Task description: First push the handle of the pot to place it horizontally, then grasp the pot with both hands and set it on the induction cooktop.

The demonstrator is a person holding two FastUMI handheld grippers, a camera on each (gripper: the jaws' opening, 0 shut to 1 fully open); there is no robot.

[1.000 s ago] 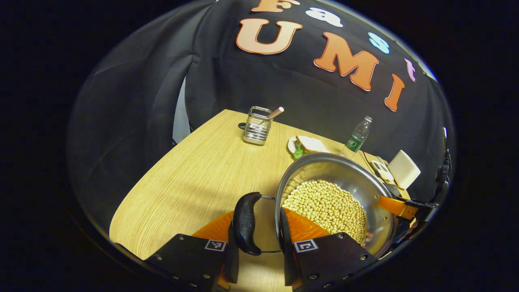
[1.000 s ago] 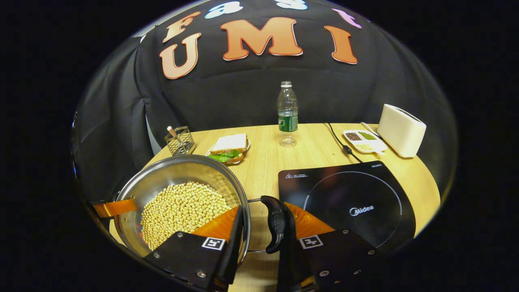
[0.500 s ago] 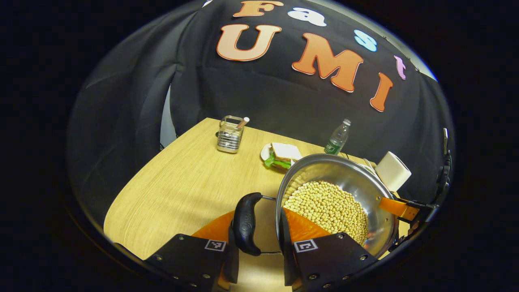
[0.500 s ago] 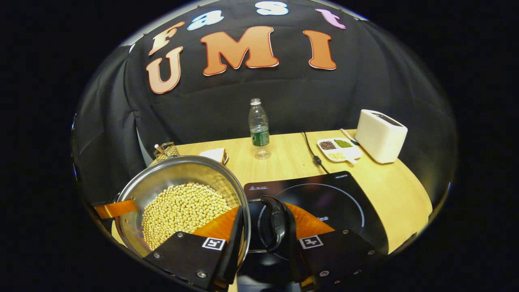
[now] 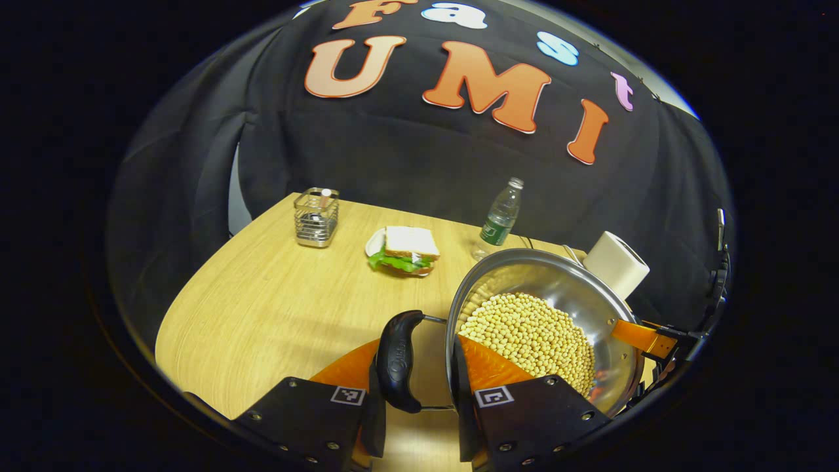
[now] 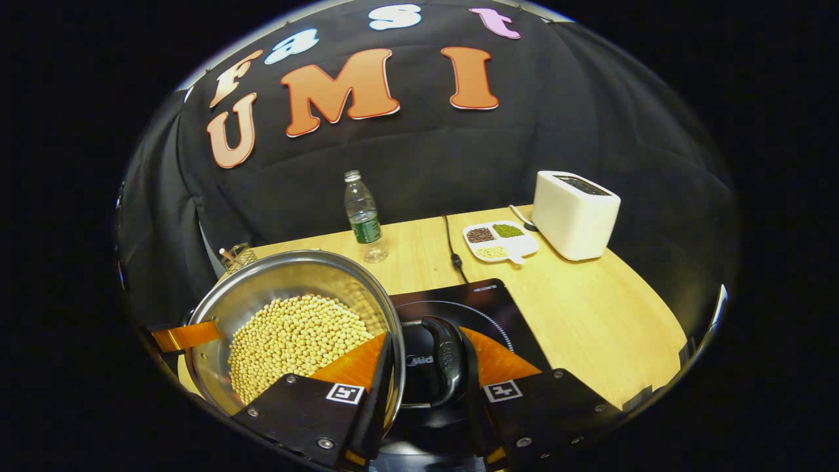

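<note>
Right gripper view: pot (image 6: 295, 328) of beans held aloft, right gripper (image 6: 419, 387) fingers clamping rim and handle (image 6: 449, 360); induction cooktop (image 6: 472, 305) lies just below-right. Left gripper (image 5: 416, 387) likewise clamped on opp. handle (image 5: 398, 360) over worktop (image 5: 275, 308).

The pot (image 5: 564, 308) was a shiny steel vessel with a wide round rim, about half full of pale yellow beans (image 5: 527, 337). It carried 2 black side handles on wire loops, 1 on each side: handle (image 5: 396, 360) in the left gripper view and handle (image 6: 449, 360) in the right gripper view. The cooktop (image 6: 468, 305) was a flat black glass slab with a dotted ring, lying on the wooden table. In the right gripper view the pot overlapped the cooktop's left part.
</note>
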